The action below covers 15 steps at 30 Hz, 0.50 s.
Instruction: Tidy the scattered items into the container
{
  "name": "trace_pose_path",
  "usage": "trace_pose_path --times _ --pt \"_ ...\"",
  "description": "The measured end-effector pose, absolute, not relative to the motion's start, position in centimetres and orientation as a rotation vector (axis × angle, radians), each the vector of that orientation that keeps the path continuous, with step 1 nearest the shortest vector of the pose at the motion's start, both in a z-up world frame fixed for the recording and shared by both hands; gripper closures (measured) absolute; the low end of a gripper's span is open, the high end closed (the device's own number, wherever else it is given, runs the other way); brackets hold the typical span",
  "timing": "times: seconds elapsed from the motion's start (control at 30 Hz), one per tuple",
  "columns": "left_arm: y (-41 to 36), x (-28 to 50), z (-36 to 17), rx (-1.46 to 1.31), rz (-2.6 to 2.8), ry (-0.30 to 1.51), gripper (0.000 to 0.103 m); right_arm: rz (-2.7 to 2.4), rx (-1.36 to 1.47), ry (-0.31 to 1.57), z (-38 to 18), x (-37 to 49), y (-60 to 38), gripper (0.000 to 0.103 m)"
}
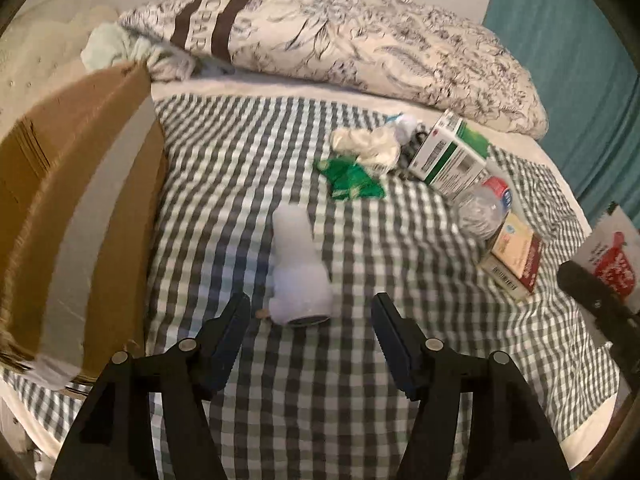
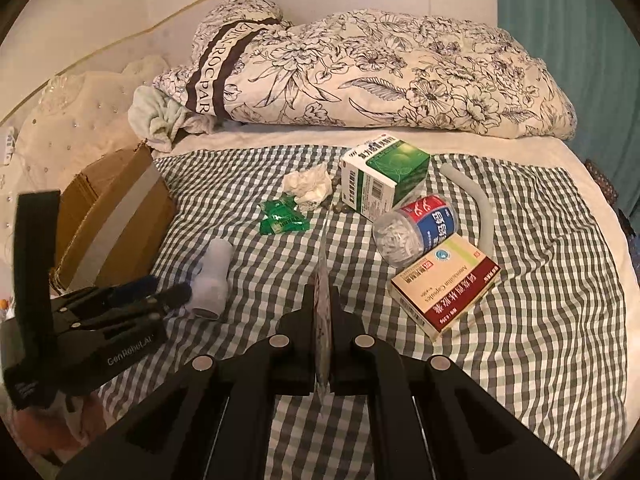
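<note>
Black fingers of the left claw (image 1: 310,320) fill the bottom of the left wrist view, spread apart with nothing pressed between them; a small white bottle (image 1: 298,268) lies on its side on the checked bed cover (image 1: 280,400) just ahead of the tips, free of both. From the right wrist view the same bottle (image 2: 212,280) rests just past the left claw's tips (image 2: 176,294).

The right claw (image 2: 322,308) is clenched on a thin flat packet (image 2: 323,344), seen edge-on and standing upright between the pads; in the left view it shows as a white card with red print (image 1: 612,268) at the right edge.

An open cardboard box (image 1: 80,200) — the container — sits at the left side of the bed, its flap raised. Scattered items lie further out on the cover: a green wrapper (image 2: 282,220), a crumpled white tissue (image 2: 308,186) just behind it, a green-and-white carton (image 2: 384,178), a clear jar with a red and blue label (image 2: 416,228) lying against it, a cream and maroon medicine box (image 2: 444,284) nearest, and a curved grey tube (image 2: 476,208) to the right. A flowered quilt (image 2: 380,76) is heaped at the far side — all of these things still outside the box.
</note>
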State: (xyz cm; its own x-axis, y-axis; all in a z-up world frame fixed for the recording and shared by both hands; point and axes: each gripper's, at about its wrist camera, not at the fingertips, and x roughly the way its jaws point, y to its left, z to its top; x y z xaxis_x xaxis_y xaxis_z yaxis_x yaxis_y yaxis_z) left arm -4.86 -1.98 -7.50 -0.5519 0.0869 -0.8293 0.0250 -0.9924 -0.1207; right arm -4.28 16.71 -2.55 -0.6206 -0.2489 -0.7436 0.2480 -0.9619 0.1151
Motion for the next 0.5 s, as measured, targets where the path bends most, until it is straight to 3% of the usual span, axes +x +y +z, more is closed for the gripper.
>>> trace_pose_path --times 0.43,0.5 --pt "-2.9 -10.5 -12.6 -1.628 2.669 -0.290 0.038 -2.575 1.261 0.013 -4.3 -5.6 16.6 0.100" --pt "-2.7 -10.9 -13.5 -1.658 2.647 -0.277 0.055 -2.571 1.273 0.012 -4.6 -6.0 16.7 0.100"
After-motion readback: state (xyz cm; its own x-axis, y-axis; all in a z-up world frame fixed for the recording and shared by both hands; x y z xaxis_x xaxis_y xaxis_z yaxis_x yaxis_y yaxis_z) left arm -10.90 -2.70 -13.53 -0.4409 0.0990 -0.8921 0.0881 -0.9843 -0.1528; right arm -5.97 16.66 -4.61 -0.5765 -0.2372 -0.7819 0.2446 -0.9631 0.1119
